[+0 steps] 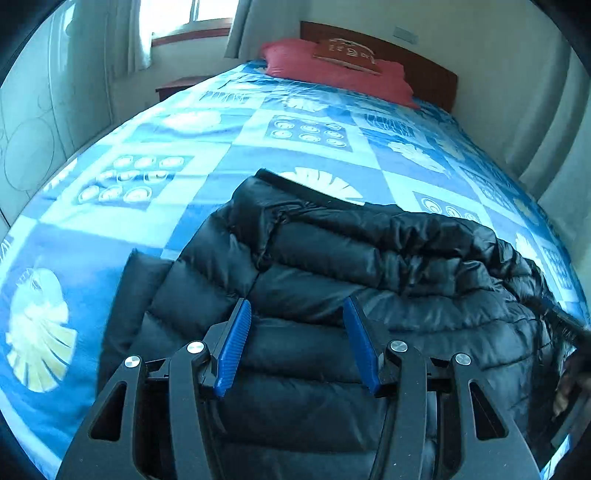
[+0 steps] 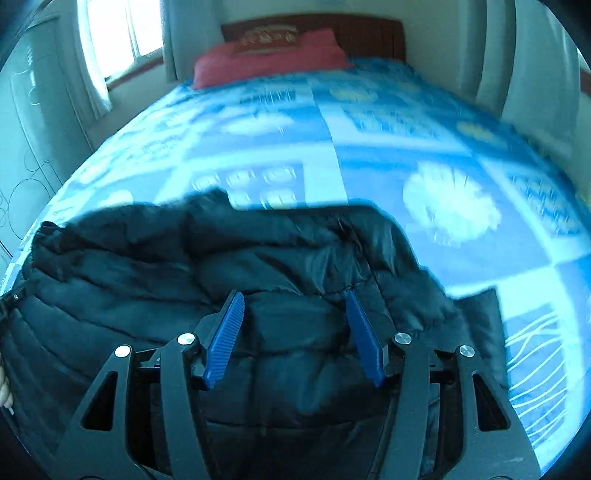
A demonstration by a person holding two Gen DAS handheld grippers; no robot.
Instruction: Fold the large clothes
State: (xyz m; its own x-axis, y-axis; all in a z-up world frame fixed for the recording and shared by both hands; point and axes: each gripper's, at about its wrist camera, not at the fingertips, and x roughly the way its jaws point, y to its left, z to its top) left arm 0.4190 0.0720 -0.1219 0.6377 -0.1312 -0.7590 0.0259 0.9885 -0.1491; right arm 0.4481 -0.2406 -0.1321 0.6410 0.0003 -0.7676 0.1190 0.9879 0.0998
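Note:
A black quilted puffer jacket (image 1: pixel 332 280) lies bunched on the near end of a bed with a blue patterned cover (image 1: pixel 229 147). My left gripper (image 1: pixel 297 306) is open and empty, its blue pads just above the jacket's left half. In the right wrist view the same jacket (image 2: pixel 184 266) fills the lower left, and my right gripper (image 2: pixel 293 299) is open and empty above its right half. A sleeve or flap (image 2: pixel 476 317) sticks out to the right on the cover (image 2: pixel 369 166). That view is blurred by motion.
A red pillow (image 1: pixel 332 70) lies at the wooden headboard (image 1: pixel 424 70) at the far end. A window with curtains (image 1: pixel 177 26) and a small bedside table (image 1: pixel 177 86) stand far left. A white wardrobe (image 1: pixel 33 129) runs along the left side.

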